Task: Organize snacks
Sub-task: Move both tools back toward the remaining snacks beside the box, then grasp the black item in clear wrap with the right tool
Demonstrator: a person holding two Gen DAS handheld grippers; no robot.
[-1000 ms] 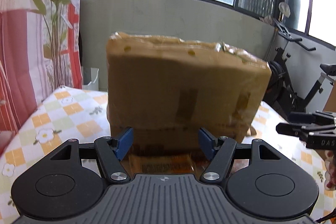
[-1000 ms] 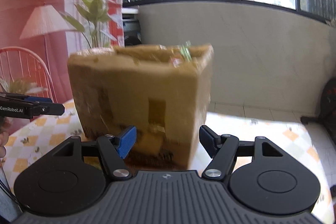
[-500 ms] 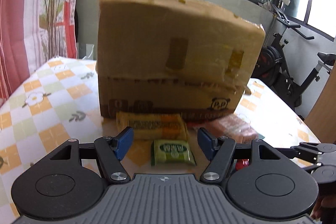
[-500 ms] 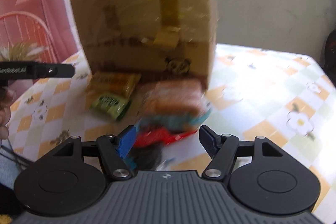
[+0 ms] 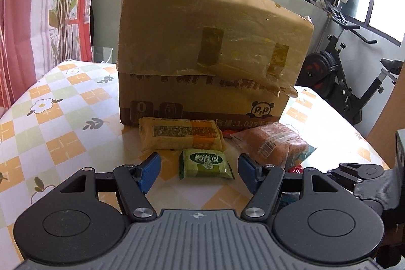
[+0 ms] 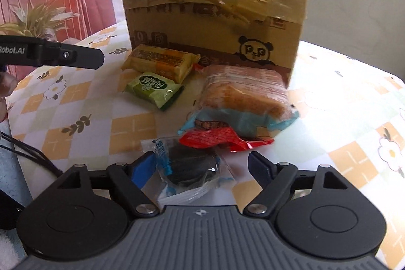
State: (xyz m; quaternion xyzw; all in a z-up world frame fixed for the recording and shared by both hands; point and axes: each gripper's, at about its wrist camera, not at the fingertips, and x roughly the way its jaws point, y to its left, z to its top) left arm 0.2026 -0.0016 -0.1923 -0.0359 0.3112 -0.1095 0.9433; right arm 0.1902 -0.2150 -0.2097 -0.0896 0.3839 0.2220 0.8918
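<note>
Snacks: five wrapped packs lie clustered on the counter in front of the box, none of them held.
Green pack: small green square-wrapped snack (image 5: pixel 205 163), lying flat, just in front of the long yellow-orange wrapped bar (image 5: pixel 181 134).
Bread pack: clear-wrapped orange-brown loaf with a light blue end (image 6: pixel 243 95), right of the bar, up against the box's right corner.
Red pack: crinkled red foil wrapper (image 6: pixel 222 139), tucked under the loaf's near edge.
Dark pack: clear packet holding a dark round biscuit (image 6: pixel 188 168), nearest the right claw.
Box: tall taped brown cardboard box with a panda print (image 5: pixel 210 59), upright behind everything.
Counter: checked orange, green and white flower-print cloth (image 5: pixel 63 123).
Left claw (image 5: pixel 197 172): fingers wide apart, empty, green pack framed between them.
Right claw (image 6: pixel 202 170): fingers spread, empty, straddling the dark pack.
Surroundings: black exercise bike (image 5: pixel 346 77) beyond the counter.
</note>
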